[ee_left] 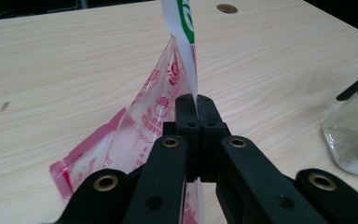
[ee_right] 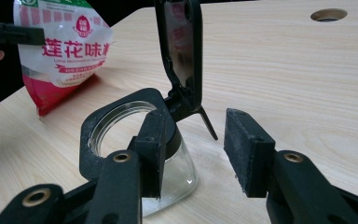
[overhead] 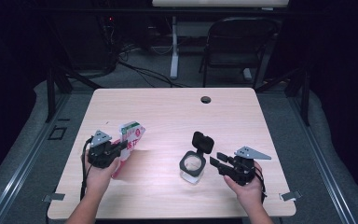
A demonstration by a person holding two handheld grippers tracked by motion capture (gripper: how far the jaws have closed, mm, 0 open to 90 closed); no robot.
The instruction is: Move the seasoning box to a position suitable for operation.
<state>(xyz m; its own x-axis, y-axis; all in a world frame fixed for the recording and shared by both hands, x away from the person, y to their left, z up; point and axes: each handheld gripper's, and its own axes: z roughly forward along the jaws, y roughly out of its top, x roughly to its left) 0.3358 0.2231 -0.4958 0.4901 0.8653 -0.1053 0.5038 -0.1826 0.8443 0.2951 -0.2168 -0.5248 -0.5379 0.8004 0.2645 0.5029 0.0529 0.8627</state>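
Roughly midway, I'd judge: the glass jar stands w/ its black flip lid already swung up & open, and the red-white seasoning pouch is picked up, tilted, one end still on the table, well left of jar. Left: bring pouch over jar mouth & pour; whether pouch is cut open I can't tell. Left gripper has jaws pressed together, pinching the pouch's edge. Right gripper sits just right of jar, jaws spread, near one beside jar wall, not squeezing it. Count: 1 jar, 1 lid, 1 pouch, 2 grippers, 1 cable hole far behind jar.
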